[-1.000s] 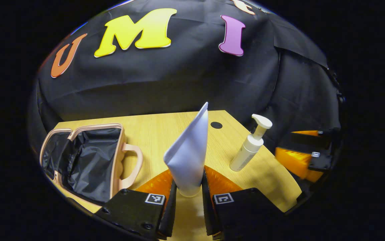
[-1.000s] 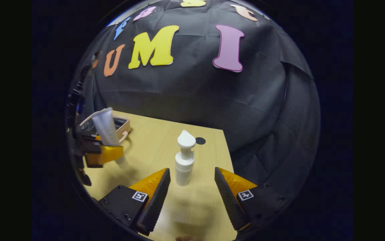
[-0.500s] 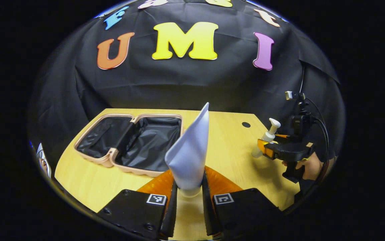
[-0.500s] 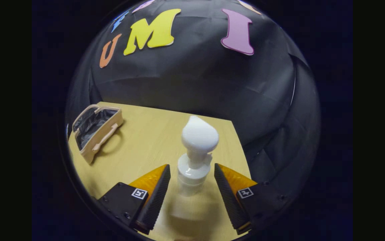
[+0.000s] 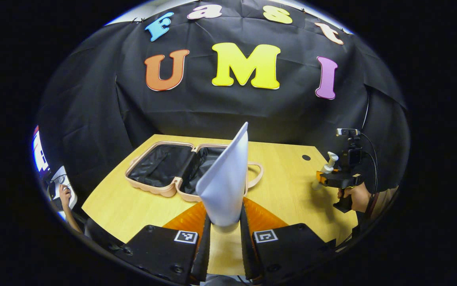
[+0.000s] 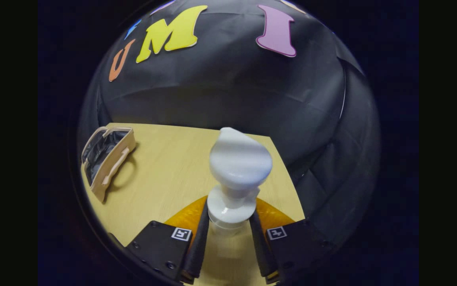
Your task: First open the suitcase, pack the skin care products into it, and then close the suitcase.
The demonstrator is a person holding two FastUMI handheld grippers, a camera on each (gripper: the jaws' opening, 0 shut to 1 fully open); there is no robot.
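A pale lavender tube (image 5: 226,182) stands upright between the fingers of my left gripper (image 5: 225,230), which is shut on its lower end. Behind it the beige suitcase (image 5: 164,169) lies open on the wooden table (image 5: 284,190), its black lining showing. In the right gripper view my right gripper (image 6: 228,234) is shut on the body of a white pump bottle (image 6: 236,174), whose pump head rises above the fingers. That same bottle (image 5: 327,169) and right gripper (image 5: 323,179) appear at the table's right side in the left gripper view, held by a hand (image 5: 357,196). The suitcase (image 6: 107,159) sits far left.
A small dark hole (image 5: 305,157) marks the table's far right corner. Black cloth walls the booth behind and to the right. Another person's hand (image 5: 64,194) and a screen (image 5: 39,149) are at the far left edge. Bare table lies between the suitcase and the bottle.
My right gripper closed its fingers onto the pump bottle. My left gripper, still holding the tube, swung and pulled back so the open suitcase now sits directly behind the tube.
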